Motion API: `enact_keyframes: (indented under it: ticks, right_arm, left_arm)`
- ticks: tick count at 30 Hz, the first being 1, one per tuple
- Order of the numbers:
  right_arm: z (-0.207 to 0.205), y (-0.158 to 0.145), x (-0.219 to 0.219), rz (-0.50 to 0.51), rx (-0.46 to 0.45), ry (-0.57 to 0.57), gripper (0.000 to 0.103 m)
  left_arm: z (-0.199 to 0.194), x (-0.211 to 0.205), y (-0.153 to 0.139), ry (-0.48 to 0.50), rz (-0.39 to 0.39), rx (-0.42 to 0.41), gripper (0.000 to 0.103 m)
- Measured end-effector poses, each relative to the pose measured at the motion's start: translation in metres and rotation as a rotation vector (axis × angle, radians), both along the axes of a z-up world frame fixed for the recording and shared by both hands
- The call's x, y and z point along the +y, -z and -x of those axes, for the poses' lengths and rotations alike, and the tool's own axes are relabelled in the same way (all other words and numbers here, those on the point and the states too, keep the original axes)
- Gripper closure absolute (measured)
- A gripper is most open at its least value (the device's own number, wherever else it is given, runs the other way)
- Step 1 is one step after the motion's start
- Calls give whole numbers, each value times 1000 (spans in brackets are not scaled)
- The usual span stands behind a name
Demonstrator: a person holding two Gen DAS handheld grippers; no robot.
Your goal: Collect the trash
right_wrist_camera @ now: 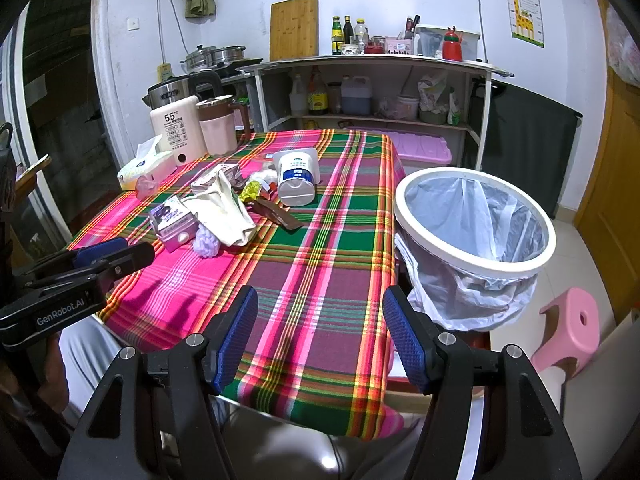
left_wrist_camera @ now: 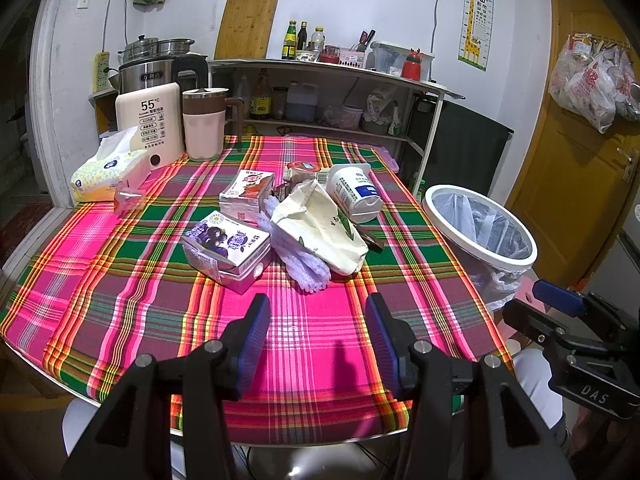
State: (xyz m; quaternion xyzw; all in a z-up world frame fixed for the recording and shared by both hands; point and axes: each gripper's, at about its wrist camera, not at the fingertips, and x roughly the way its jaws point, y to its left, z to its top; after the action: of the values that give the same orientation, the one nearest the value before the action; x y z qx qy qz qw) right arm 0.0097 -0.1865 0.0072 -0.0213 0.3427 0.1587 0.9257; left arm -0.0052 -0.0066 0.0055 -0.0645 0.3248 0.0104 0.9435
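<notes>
Trash lies in a heap mid-table on the plaid cloth (left_wrist_camera: pixel 120 280): a purple drink carton (left_wrist_camera: pixel 226 250), a red drink carton (left_wrist_camera: pixel 246 194), a crumpled cream paper bag (left_wrist_camera: pixel 320 228), purple foam netting (left_wrist_camera: pixel 306 272), a white tub (left_wrist_camera: pixel 354 192) on its side and a small jelly cup (left_wrist_camera: pixel 302 170). My left gripper (left_wrist_camera: pixel 318 344) hovers open over the near cloth, short of the pile, nothing between its fingers. My right gripper (right_wrist_camera: pixel 320 334) is open too, over the table's near right corner, empty. The white-rimmed bin (right_wrist_camera: pixel 476 220) with a plastic liner stands right of the table.
At the table's far left stand a tissue box (left_wrist_camera: pixel 108 172), a cream water warmer (left_wrist_camera: pixel 154 120) and a pink jug (left_wrist_camera: pixel 204 122). Behind is a shelf unit (left_wrist_camera: pixel 332 80) with bottles. A pink stool (right_wrist_camera: pixel 572 328) sits beside the bin. A brown wrapper (right_wrist_camera: pixel 280 214) lies near the tub.
</notes>
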Motion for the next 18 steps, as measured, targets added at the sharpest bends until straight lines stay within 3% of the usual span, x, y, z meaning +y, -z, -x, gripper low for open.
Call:
enact_keyframes:
  ticks: [18]
  right_arm:
    - [0, 1, 0, 1, -2, 0, 37]
  left_arm:
    - [0, 1, 0, 0, 2, -1, 52]
